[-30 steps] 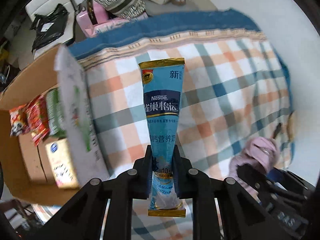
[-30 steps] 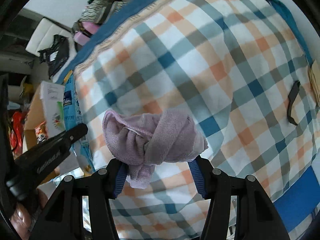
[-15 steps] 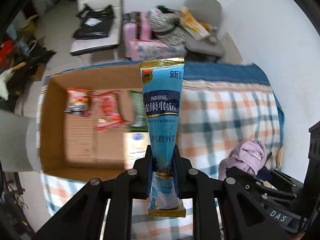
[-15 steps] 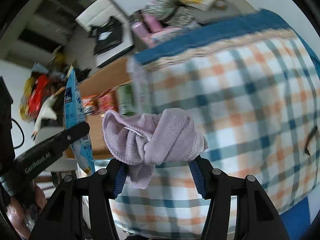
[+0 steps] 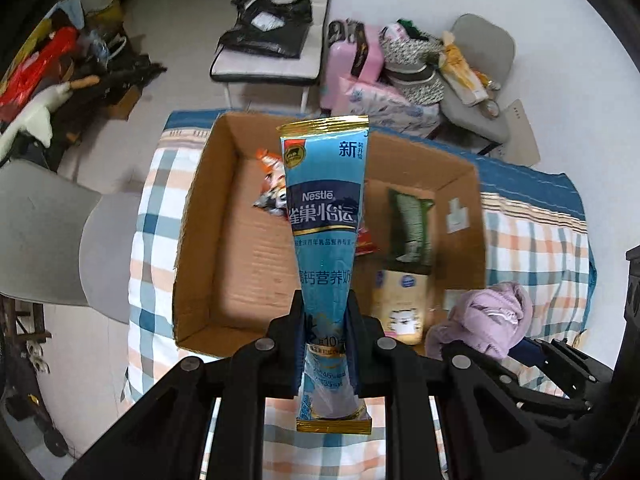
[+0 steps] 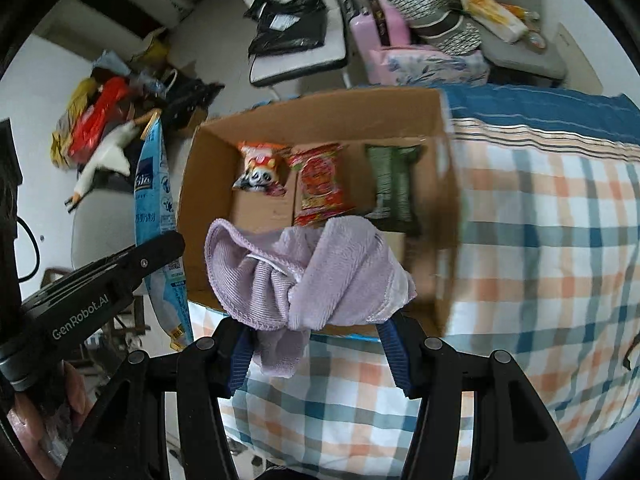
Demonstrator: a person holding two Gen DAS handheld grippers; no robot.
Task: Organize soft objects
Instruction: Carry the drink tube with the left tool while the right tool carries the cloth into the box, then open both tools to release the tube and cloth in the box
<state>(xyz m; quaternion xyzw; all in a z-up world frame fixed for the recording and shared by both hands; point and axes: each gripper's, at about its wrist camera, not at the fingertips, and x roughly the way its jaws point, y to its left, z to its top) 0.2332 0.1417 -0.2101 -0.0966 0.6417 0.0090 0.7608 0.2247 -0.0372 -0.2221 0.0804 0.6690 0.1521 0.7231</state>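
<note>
While both grippers hover above the open brown cardboard box point(image 5: 208, 236):
left gripper point(image 5: 326, 344) clamps a blue Nestle sachet point(image 5: 325, 216); right gripper point(image 6: 318, 344) pinches a crumpled lilac towel point(image 6: 320, 272); the box's near-left floor is bare.

Blue sachet point(image 5: 324, 216): long, glossy, gold-edged at both ends, Nestle logo and Chinese print; upright, pinched near its lower end, above the box.
Lilac cloth point(image 6: 308, 276): soft terry, bunched into a knot, 1 corner hanging down; held above the box's near wall.
Cardboard box point(image 6: 208, 168): open-topped, on the plaid-covered surface; 3 snack packets in a row inside, orange, red, green.
</note>
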